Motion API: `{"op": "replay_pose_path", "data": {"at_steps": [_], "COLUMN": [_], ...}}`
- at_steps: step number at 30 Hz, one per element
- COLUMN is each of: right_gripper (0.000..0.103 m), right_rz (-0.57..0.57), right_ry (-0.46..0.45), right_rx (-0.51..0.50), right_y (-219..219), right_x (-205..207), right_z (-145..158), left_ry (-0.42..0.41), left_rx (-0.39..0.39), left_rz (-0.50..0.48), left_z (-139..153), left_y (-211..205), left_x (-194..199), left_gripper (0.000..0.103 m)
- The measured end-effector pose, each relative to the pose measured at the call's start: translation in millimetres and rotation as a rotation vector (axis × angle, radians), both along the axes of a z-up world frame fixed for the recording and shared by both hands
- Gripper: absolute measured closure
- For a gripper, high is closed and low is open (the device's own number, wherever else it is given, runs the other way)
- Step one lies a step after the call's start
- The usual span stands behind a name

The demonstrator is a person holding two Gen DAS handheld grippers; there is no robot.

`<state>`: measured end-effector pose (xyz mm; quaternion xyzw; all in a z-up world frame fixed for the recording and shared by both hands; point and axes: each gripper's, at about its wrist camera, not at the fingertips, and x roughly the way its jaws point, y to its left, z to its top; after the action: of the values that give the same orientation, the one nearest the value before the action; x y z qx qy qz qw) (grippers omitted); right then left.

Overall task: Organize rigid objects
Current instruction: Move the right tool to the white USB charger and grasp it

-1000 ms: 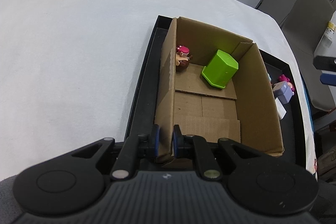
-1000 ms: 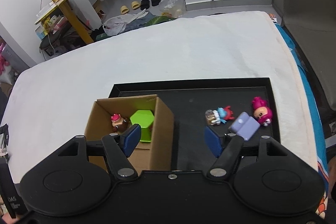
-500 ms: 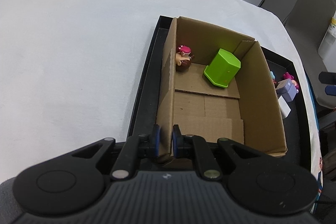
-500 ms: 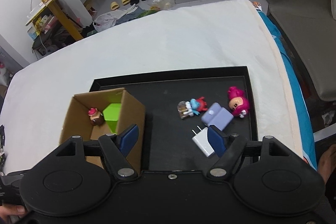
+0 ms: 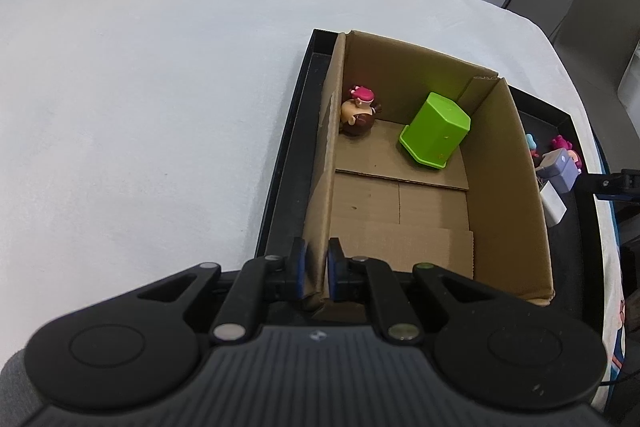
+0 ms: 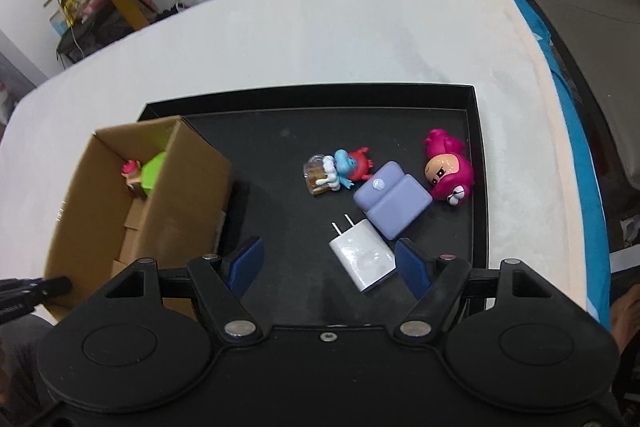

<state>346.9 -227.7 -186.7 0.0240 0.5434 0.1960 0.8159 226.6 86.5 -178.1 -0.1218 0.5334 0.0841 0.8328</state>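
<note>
Pinching the near wall of the cardboard box point(image 5: 420, 211), the left gripper point(image 5: 314, 269) has its jaws clamped on the cardboard, steadying the box at the left end of the black tray point(image 6: 478, 131). Two things already lie inside against the far wall: a green hexagonal container point(image 5: 434, 131) and a small brown figurine with a pink cap point(image 5: 358, 111). Four remain on the tray floor toward its right edge: a white USB charger point(image 6: 364, 259), a lilac block point(image 6: 392, 205), a blue-and-red figurine point(image 6: 340, 171) and a magenta doll point(image 6: 448, 171). The right gripper point(image 6: 330, 265) hovers with jaws wide apart, holding nothing, nearest the charger. By my reckoning, roughly a third is done.
</note>
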Motion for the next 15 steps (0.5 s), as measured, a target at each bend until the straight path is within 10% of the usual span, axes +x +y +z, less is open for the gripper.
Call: {"op": "replay_pose_path", "data": {"at_steps": [15], "right_gripper": [0.042], "right_rz": [0.019], "right_ry": [0.052], "right_rx": [-0.096], "right_y": [9], "right_x": [15], "right_z": [-54], "left_ry": [0.008], "left_rx": [0.009], "left_rz": [-0.001], "left_z": [-2], "left_y": [-2], "left_x": [2], "left_gripper": [0.093]}}
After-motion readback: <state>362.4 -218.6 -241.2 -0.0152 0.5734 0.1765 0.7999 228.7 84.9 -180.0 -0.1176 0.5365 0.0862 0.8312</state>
